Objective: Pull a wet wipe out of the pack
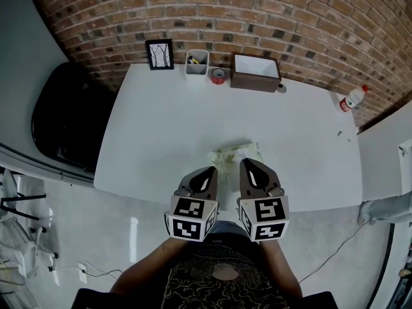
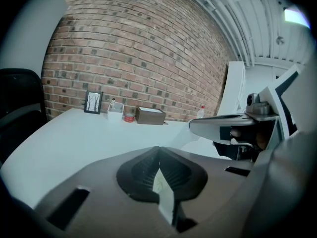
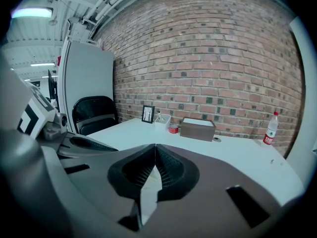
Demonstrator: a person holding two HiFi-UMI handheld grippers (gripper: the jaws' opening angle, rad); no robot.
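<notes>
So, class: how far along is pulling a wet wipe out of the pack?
Nothing looks done: the pack lies on the table, with no wipe seen drawn out. In hand: the left gripper and right gripper sit at its near edge, jaws together, empty. Remaining: hold the pack, grip a wipe, pull.

A red brick wall [image 1: 257, 18] runs along the far side of the room, and a white bench [image 1: 161, 127] stands against it. A black chair [image 1: 64, 118] sits at the bench's left end, in front of a pale grey partition [image 3: 86, 78]. The floor [image 1: 135, 230] is smooth and grey, with thin cables [image 1: 335, 250] trailing across it at the right. Overhead, the white ceiling [image 2: 247, 19] shows ribs and pipes, and a long strip light [image 3: 32, 12] glows.
</notes>
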